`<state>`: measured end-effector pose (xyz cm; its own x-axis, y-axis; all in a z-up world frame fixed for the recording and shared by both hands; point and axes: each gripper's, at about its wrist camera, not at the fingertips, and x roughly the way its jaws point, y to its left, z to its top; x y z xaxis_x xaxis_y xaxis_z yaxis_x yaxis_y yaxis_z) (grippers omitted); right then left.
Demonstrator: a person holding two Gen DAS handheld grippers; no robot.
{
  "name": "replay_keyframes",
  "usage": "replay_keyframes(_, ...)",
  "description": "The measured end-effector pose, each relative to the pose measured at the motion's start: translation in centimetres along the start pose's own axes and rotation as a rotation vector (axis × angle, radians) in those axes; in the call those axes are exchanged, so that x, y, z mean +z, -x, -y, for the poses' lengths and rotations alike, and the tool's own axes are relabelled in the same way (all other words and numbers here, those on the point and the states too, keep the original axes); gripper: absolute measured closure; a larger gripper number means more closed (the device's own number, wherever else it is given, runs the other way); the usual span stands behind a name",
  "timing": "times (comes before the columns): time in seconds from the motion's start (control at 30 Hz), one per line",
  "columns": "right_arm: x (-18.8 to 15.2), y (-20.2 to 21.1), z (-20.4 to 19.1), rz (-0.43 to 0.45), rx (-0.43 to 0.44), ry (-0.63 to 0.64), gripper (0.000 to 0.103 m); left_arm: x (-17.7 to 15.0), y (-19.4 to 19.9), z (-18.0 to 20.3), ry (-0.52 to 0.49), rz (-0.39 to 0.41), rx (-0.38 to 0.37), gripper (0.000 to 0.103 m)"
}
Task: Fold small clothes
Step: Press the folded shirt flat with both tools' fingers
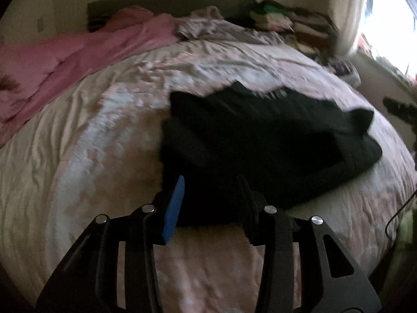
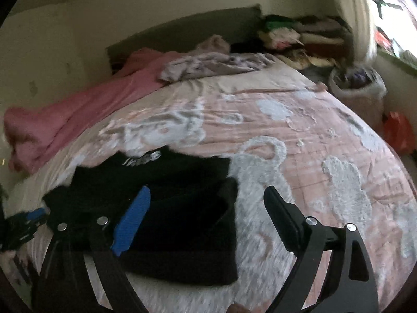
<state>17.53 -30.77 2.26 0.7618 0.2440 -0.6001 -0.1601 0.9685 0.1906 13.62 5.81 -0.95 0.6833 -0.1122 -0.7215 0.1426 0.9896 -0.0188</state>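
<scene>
Because the black garment (image 2: 166, 208) is soft, light cloth that sags and bunches, it is best gripped at an edge or corner. It lies folded on the bedspread (image 2: 299, 135), ahead of the left gripper (image 1: 211, 198), whose jaws stand narrowly apart, empty. The right gripper (image 2: 206, 208) stands wide, empty, straddling the garment's right edge.

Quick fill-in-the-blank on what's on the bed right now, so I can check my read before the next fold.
1. The garment lying in front of both grippers is ____ in colour.
2. It rests on a patterned ____.
3. The pink blanket lies along the bed's ____ side in both views.

Missing words: black; bedspread; left
</scene>
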Motion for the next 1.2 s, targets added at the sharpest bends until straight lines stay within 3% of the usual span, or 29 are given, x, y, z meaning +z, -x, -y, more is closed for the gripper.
replay_keyframes(0.07,-1.0,0.4,-1.5,-0.027,0.022,0.053,0.035,-0.4,-0.3,1.0,-0.019,-0.006,-0.012,0.072)
replay_keyframes(0.13,-2.0,0.3,-3.1,-0.067,0.049,0.111,0.055,-0.4,-0.6,2.1,-0.055,-0.009,-0.007,0.072)
replay_keyframes(0.23,-3.7,-0.8,-5.4,-0.138,0.057,0.197,0.069,-0.3,-1.5,3.1,-0.08,-0.013,0.003,0.072)
replay_keyframes(0.33,-5.0,-2.9,-6.3,-0.206,0.039,0.221,0.075,0.0,-2.2,3.1,-0.088,-0.003,0.04,0.072)
replay_keyframes(0.53,-5.3,-6.0,-6.1,-0.235,0.009,0.229,0.077,1.1,-3.3,1.7,-0.057,0.0,0.052,0.072)
replay_keyframes(1.2,2.9,-12.8,-6.1,-0.152,-0.004,0.163,0.078,10.9,-10.3,-3.4,0.112,-0.001,0.06,0.072)
